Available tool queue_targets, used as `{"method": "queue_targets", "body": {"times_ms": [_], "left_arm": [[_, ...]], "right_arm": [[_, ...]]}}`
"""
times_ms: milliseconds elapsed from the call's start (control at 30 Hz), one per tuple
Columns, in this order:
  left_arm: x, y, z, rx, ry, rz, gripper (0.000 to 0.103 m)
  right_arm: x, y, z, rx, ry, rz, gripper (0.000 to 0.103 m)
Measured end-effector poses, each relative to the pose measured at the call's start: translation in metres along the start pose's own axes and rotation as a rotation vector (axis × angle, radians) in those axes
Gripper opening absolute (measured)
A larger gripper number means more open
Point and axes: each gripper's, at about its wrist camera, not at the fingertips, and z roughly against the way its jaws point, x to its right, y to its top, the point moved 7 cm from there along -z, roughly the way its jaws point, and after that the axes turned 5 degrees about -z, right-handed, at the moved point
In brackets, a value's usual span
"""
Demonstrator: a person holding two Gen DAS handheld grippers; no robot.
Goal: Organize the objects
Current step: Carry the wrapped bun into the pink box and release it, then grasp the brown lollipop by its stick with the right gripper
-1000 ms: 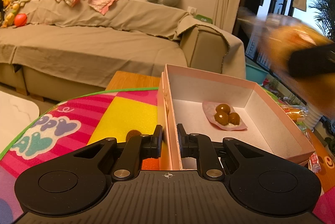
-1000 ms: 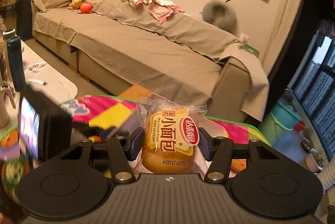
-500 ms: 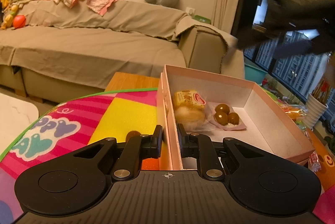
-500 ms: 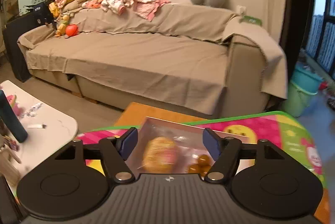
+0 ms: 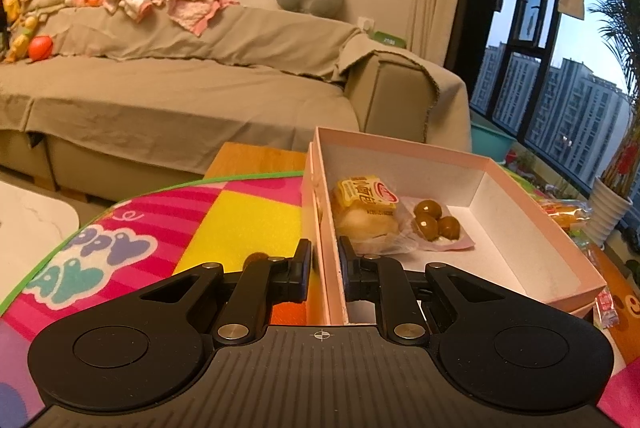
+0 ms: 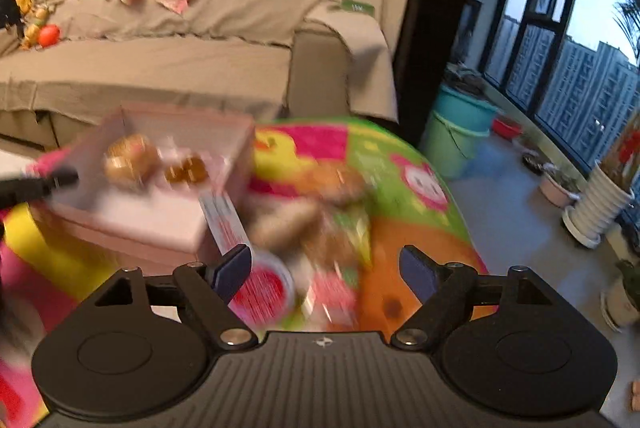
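Note:
A shallow pink box (image 5: pixel 520 228) lies on a bright play mat (image 5: pixel 240 212). My left gripper (image 5: pixel 325 260) is shut on the box's near left wall. Inside the box lie a wrapped small bread (image 5: pixel 366 214) and a clear packet of brown eggs (image 5: pixel 434 222). In the blurred right wrist view the same pink box (image 6: pixel 224 196) sits to the left, with the bread (image 6: pixel 128 158) in it. My right gripper (image 6: pixel 326 268) hangs over a pile of snack packets (image 6: pixel 316 224) beside the box, its jaws opening with nothing gripped between them.
A beige covered sofa (image 5: pixel 180 96) with clothes and toys stands behind the mat. A white low table (image 5: pixel 28 220) is at the left. More snack packets (image 5: pixel 564 212) lie right of the box. Buckets (image 6: pixel 460 132) and plant pots (image 6: pixel 600 208) stand by the window.
The right gripper let the wrapped bread go into the box, then swung right and down over the snack pile, jaws spreading. The left gripper kept its hold on the box wall.

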Motion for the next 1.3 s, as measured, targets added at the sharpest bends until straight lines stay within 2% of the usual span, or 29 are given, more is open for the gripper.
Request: {"method": "queue_targets", "body": {"times_ms": [167,267,367,433,500,533,567,600,767,967,1033,1100,1167,1300], "left_arm": [[0.001,0.0,0.001,0.007,0.005,-0.007,0.016],[0.0,-0.001,0.001,0.008,0.002,-0.006,0.016],[0.0,-0.001,0.001,0.01,0.001,-0.006,0.016],[0.0,-0.001,0.001,0.01,-0.001,-0.006,0.017],[0.001,-0.001,0.001,0.011,0.007,-0.013,0.017],[0.001,-0.001,0.001,0.012,0.007,-0.014,0.017],[0.001,-0.001,0.001,0.012,0.006,-0.013,0.017],[0.002,-0.001,0.002,0.012,0.005,-0.013,0.018],[0.002,-0.001,0.002,0.011,0.006,-0.013,0.018],[0.002,-0.001,0.002,0.011,0.006,-0.013,0.017],[0.002,-0.001,0.001,0.011,0.005,-0.012,0.018],[0.001,-0.001,0.001,0.012,0.001,-0.008,0.018],[0.001,-0.002,0.001,0.012,-0.003,-0.004,0.018],[0.001,-0.002,0.001,0.012,-0.003,-0.004,0.018]], "right_arm": [[-0.006,-0.032,-0.013,-0.046,0.029,0.016,0.082],[-0.026,-0.039,-0.026,-0.056,0.08,0.065,0.081],[-0.047,-0.039,-0.036,-0.039,0.096,0.118,0.076],[-0.058,-0.036,-0.045,-0.02,0.088,0.147,0.069],[-0.064,-0.033,-0.054,-0.011,0.077,0.17,0.056],[-0.064,-0.032,-0.056,-0.016,0.079,0.167,0.048],[-0.063,-0.031,-0.06,-0.023,0.076,0.16,0.031],[-0.062,-0.031,-0.063,-0.039,0.068,0.15,0.024],[-0.041,-0.036,-0.051,-0.08,0.073,0.087,0.015],[-0.018,-0.062,-0.012,-0.151,0.146,0.023,0.016],[-0.011,-0.071,-0.001,-0.138,0.114,0.029,0.023],[-0.005,-0.079,0.007,-0.126,0.063,0.043,0.046],[-0.002,-0.087,0.012,-0.126,0.054,0.025,0.06],[-0.004,-0.107,0.018,-0.165,0.094,-0.036,0.071]]}}
